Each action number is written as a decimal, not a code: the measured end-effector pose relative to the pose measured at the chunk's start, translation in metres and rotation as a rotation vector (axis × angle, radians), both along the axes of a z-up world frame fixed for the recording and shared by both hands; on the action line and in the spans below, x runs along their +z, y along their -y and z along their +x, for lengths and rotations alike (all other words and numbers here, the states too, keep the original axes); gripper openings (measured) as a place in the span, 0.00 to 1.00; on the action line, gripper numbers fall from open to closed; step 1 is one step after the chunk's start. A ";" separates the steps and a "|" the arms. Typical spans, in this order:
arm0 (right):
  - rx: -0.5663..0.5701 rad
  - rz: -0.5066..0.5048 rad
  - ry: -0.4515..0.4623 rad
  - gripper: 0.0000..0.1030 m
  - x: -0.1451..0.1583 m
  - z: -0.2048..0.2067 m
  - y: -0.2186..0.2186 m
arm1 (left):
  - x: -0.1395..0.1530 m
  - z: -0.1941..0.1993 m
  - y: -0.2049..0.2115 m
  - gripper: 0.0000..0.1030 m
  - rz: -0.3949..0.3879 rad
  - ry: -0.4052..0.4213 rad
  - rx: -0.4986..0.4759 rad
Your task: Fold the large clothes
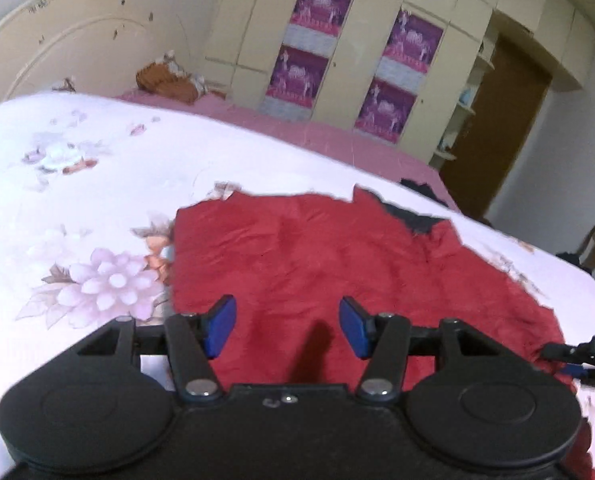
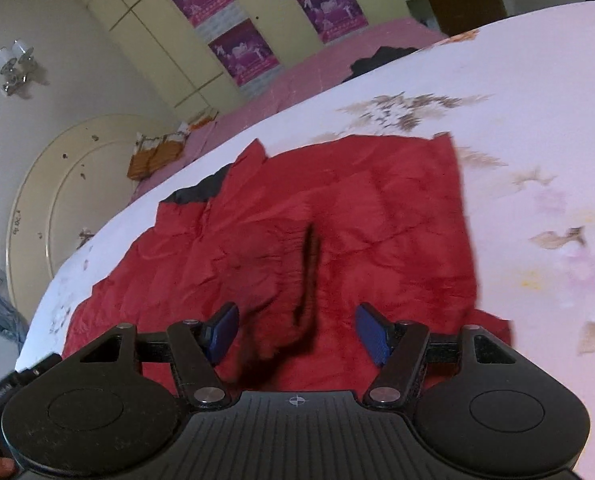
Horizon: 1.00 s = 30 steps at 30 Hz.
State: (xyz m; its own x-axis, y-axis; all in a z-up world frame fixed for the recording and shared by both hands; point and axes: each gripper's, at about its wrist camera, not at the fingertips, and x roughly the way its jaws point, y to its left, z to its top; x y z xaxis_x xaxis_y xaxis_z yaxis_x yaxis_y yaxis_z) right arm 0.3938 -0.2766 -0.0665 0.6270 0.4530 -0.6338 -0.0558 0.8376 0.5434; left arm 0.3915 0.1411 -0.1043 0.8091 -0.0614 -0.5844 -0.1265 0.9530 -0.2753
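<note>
Red garment (image 1: 337, 264) lies spread (creased) on floral bedspread (image 1: 97, 168); left gripper (image 1: 287, 326) and right gripper (image 2: 297, 330) gape wide above it.

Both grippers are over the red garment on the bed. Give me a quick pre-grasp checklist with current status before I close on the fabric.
1. Left gripper open, nothing between the fingers: ok.
2. Right gripper open and empty: ok.
3. Red garment lying spread on the floral bedspread: ok, though wrinkled.
4. Dark lining exposed at the far edge: not ok if a clean outer face is wanted.
5. Fingertips touching the fabric: cannot tell.
</note>
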 end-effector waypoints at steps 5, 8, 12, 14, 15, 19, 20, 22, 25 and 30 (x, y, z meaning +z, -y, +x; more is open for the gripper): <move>-0.003 -0.050 0.100 0.14 0.027 -0.020 0.000 | -0.006 0.008 -0.001 0.53 -0.003 0.002 -0.033; -0.027 -0.104 0.155 0.14 0.041 -0.045 0.008 | -0.010 0.009 0.011 0.53 0.016 0.015 -0.082; -0.041 -0.189 0.084 0.14 0.017 -0.047 0.006 | -0.021 0.013 0.025 0.53 0.079 -0.025 -0.111; -0.042 -0.203 0.032 0.14 -0.003 -0.041 0.001 | -0.024 0.017 0.029 0.53 0.121 -0.047 -0.119; -0.045 -0.208 0.024 0.14 -0.007 -0.039 0.000 | -0.024 0.017 0.029 0.53 0.138 -0.051 -0.128; -0.080 -0.232 0.079 0.15 0.007 -0.049 -0.001 | -0.015 0.016 0.022 0.53 0.154 -0.043 -0.146; -0.080 -0.240 0.091 0.15 0.013 -0.052 0.000 | -0.012 0.015 0.019 0.53 0.150 -0.034 -0.143; -0.098 -0.252 0.141 0.15 0.025 -0.060 0.003 | -0.003 0.015 0.015 0.53 0.149 -0.003 -0.145; -0.101 -0.240 0.151 0.15 0.031 -0.049 0.004 | 0.003 0.029 0.018 0.54 0.154 0.022 -0.177; -0.035 -0.285 0.141 0.15 0.020 -0.004 -0.018 | -0.006 0.066 0.018 0.54 0.181 -0.009 -0.176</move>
